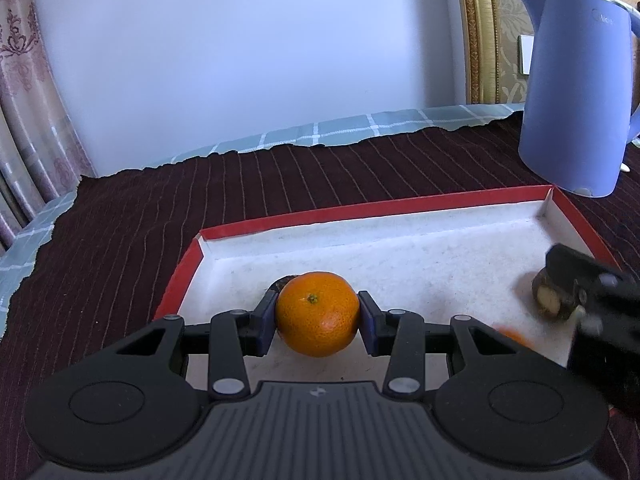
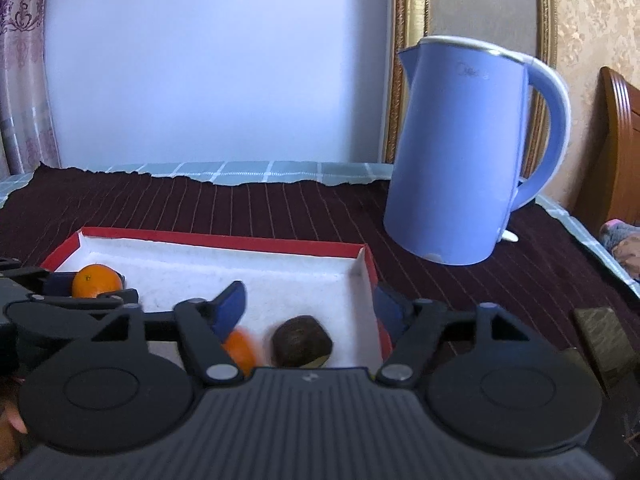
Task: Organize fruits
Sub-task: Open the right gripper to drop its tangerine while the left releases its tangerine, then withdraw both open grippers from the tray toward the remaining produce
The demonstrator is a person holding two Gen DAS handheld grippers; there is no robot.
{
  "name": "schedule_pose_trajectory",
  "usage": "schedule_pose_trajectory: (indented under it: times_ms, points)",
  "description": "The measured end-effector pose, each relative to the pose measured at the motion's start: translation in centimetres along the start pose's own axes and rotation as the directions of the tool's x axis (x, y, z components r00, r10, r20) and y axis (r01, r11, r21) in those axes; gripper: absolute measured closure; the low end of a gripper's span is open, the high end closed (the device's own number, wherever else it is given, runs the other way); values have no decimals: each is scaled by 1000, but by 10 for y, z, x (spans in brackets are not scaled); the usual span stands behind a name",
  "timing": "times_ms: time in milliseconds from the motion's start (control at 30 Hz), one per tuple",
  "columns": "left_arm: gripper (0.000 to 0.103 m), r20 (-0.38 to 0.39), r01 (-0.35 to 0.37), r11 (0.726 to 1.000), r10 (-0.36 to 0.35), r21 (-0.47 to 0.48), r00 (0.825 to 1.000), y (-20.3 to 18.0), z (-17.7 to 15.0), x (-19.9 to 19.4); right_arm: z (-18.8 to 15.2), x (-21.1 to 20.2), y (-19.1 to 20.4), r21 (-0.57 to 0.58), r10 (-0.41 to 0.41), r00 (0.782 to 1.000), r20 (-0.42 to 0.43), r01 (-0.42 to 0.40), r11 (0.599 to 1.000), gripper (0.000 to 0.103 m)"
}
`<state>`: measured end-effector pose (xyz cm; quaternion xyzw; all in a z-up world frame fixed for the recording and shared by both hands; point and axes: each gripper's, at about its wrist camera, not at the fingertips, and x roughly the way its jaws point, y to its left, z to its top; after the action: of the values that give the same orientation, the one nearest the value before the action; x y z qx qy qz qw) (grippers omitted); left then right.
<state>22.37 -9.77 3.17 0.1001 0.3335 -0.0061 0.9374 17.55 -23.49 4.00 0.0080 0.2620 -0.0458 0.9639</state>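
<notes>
My left gripper (image 1: 318, 314) pinches one mandarin (image 1: 318, 314) over the left part of the red-rimmed tray (image 1: 376, 208), not yet set down. My right gripper (image 2: 308, 308) stands spread, holding nothing, above a blurred orange fruit (image 2: 240, 350) and one dark fruit (image 2: 302, 340) (kind unclear). Two orange fruits, one dark, as far as I see.

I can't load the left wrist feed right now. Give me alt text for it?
The left gripper is clamped on an orange just above the white floor of a red-rimmed tray. At the tray's right end, the blurred right gripper stands by a brown fruit. A blue kettle stands behind on the dark striped cloth.
</notes>
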Motion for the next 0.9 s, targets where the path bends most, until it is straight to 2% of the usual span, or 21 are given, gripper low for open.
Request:
schedule_pose_trajectory:
  times_ms: [33,133,467,600,733,900]
  points:
    - [62,-1,3,1000,-3,-2,1000,0,1,0,-1,-3,0,-5,-13,1000,9,13,1000,10]
    - [62,-3,7,1000,-7,-2,1000,-1,2,1,-3,-10,-1,-13,-75,997,34,75,997,0]
    - [58,-7,-6,1000,6,-3,1000,-5,0,1,-13,-32,-20,87,-44,999,1,43,995,0]
    - [50,-16,-12,1000,12,-11,1000,-4,-1,2,-20,-41,-18,74,-54,998,22,52,996,0]
    - [50,-23,-12,1000,11,-17,1000,-2,-3,1,-25,-50,-13,49,-68,997,24,67,997,0]
    - [50,-19,-13,999,12,-37,1000,4,-11,-12,-31,-64,-17,57,-52,997,58,48,997,0]
